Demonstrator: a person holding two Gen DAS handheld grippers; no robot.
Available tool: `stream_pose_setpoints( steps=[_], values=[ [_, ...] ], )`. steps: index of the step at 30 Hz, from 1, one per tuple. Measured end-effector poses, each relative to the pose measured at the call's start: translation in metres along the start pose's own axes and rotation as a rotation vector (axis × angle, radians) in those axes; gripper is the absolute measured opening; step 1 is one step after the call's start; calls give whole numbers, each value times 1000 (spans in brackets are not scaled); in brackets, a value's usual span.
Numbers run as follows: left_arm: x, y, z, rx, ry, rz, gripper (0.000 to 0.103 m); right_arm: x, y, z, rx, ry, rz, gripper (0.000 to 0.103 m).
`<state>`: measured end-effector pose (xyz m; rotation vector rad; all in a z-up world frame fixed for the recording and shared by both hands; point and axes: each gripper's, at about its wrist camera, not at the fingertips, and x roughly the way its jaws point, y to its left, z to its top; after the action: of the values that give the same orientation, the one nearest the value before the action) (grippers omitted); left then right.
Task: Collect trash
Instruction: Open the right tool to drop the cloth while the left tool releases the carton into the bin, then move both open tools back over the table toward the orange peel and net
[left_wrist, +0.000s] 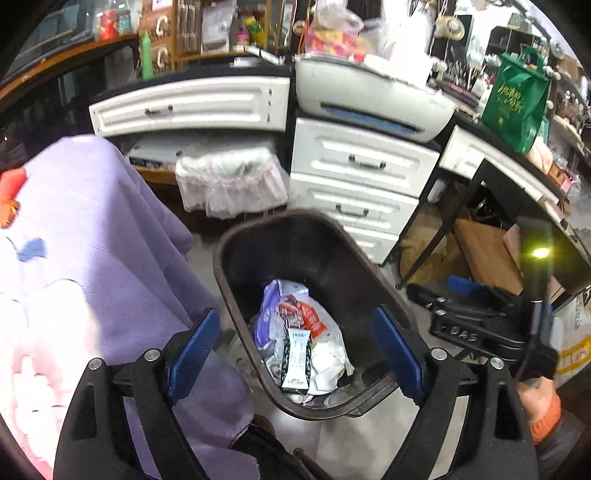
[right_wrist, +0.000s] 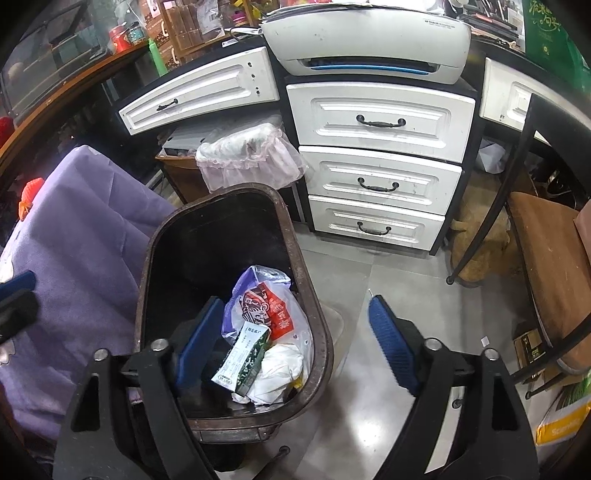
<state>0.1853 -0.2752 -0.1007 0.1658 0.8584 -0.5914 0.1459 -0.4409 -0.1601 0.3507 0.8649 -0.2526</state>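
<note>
Both the left gripper (left_wrist: 295, 354) and the right gripper (right_wrist: 291, 343) are hanging wide and empty over the dark bin (right_wrist: 314, 295), where the trash (right_wrist: 266, 332) is lying. The right one's finger is straddling the rim, so pulling away carelessly risks tipping the bin against the purple cloth (right_wrist: 85, 236).

Left wrist view looks steeply down from above dark bin (left_wrist: 314, 266), close in — purple cloth (left_wrist: 92, 240) at left, other gripper at right edge. Right wrist view, same steep tilt, nearer bin (right_wrist: 221, 258), facing white drawers (right_wrist: 380, 173). Shared: bin, drawers, printer (right_wrist: 369, 40) (fisheye bends edges).
</note>
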Motion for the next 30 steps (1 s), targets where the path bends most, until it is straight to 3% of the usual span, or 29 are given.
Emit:
stream_pose_setpoints(
  steps=[5,12,23,30],
  values=[
    [-32,11,6,4,-60,5,89,-9,12,6,-13,-14,30,83],
    [-68,46,15,-18,-130,57,97,-19,65,17,-112,-12,137,83],
    [-106,136,6,-108,-129,205,97,-33,184,36,-285,-29,320,87],
    [-114,214,-2,-267,-98,314,97,-41,249,48,-387,-55,374,87]
  ],
)
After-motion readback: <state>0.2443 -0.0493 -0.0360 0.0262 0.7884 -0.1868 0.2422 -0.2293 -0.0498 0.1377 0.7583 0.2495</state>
